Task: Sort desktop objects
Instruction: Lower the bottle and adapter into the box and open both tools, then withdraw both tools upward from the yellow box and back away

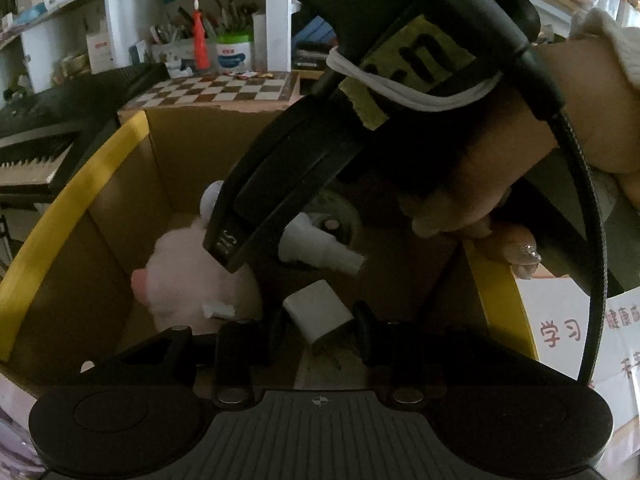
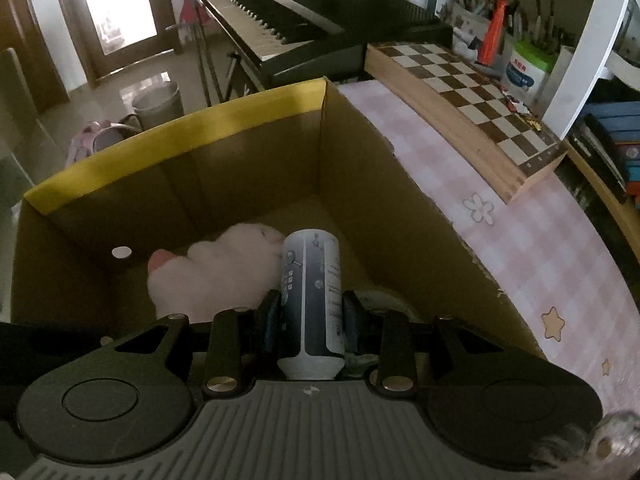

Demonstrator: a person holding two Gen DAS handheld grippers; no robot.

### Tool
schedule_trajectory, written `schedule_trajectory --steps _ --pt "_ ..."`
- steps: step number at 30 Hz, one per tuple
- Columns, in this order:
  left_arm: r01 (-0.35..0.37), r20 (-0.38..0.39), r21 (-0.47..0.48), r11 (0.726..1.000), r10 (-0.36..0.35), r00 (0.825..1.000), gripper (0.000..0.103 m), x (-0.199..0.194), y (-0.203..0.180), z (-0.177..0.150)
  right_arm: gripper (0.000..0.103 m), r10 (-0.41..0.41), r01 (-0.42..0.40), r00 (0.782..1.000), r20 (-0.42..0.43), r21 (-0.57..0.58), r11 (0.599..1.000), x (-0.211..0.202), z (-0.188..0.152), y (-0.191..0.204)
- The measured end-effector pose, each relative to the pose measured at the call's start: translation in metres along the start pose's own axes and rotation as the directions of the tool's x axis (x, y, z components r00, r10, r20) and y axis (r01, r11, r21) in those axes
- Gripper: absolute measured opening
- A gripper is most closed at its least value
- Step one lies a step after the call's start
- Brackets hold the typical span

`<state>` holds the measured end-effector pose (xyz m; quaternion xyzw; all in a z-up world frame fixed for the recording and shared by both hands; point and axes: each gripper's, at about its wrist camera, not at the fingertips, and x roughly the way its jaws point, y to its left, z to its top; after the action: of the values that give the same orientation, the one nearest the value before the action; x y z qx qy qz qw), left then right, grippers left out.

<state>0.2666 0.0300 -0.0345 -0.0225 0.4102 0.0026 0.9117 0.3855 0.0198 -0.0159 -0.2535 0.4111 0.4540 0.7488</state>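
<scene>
A cardboard box (image 2: 248, 120) with a yellow rim stands on the desk. Inside lie a pink plush toy (image 2: 208, 276), also in the left wrist view (image 1: 188, 276). My right gripper (image 2: 310, 320) is shut on a grey-and-white cylindrical bottle (image 2: 312, 300) and holds it over the box interior. In the left wrist view the right gripper's body (image 1: 280, 184) and the hand holding it fill the upper middle. My left gripper (image 1: 320, 332) is open above the box (image 1: 80, 200), with a white charger block (image 1: 318, 312) between its fingers but not gripped. A white spray bottle (image 1: 320, 248) lies beyond it.
A chessboard (image 2: 472, 100) lies right of the box on a pink checked tablecloth (image 2: 540, 248). An electronic keyboard (image 2: 280, 12) stands behind. Pen holders (image 2: 496, 28) and a tub sit at the back. Books (image 2: 616, 140) stand at far right. A printed box (image 1: 560, 332) sits right of the cardboard box.
</scene>
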Motion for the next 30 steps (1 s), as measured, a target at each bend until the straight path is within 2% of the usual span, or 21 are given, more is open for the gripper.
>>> schedule_trajectory --steps 4,6,7,9,14,17,19,22,30 --pt "-0.036 0.033 0.004 0.999 0.036 0.999 0.036 -0.003 -0.003 -0.002 0.03 -0.003 0.003 1.0 0.009 0.0 1.0 -0.004 -0.002 0.001" --pt "-0.043 0.04 -0.003 0.999 0.043 0.998 0.038 -0.005 -0.002 -0.002 0.032 -0.011 0.011 0.999 0.042 -0.001 1.0 -0.006 0.0 0.001" --pt "-0.038 0.046 -0.01 0.999 0.038 0.998 0.044 -0.006 -0.001 -0.002 0.037 -0.017 0.017 0.998 0.063 -0.004 1.0 -0.008 -0.001 0.001" --pt "-0.029 0.072 -0.025 0.999 0.03 0.997 0.052 -0.014 0.002 -0.003 0.039 -0.03 0.03 0.995 0.094 -0.002 1.0 -0.013 -0.002 0.002" --pt "-0.027 0.128 -0.022 0.999 0.03 0.991 0.053 -0.031 0.007 -0.003 0.04 -0.069 0.06 0.982 0.177 0.055 0.997 -0.035 -0.009 0.001" --pt "-0.033 0.151 -0.017 0.999 0.035 0.988 0.055 -0.039 0.009 -0.003 0.04 -0.096 0.078 0.966 0.241 0.083 0.993 -0.057 -0.014 0.004" --pt "-0.036 0.182 -0.014 0.999 0.038 0.982 0.062 -0.049 0.011 -0.004 0.04 -0.124 0.095 0.953 0.275 0.115 0.989 -0.073 -0.02 0.004" --pt "-0.031 0.232 -0.003 1.0 0.03 0.972 0.063 -0.062 0.014 -0.007 0.04 -0.174 0.121 0.93 0.324 0.179 0.976 -0.097 -0.032 0.006" --pt "-0.062 0.317 0.02 0.998 0.052 0.947 0.067 -0.098 0.027 -0.022 0.04 -0.349 0.212 0.866 0.359 0.368 0.905 -0.142 -0.083 0.018"
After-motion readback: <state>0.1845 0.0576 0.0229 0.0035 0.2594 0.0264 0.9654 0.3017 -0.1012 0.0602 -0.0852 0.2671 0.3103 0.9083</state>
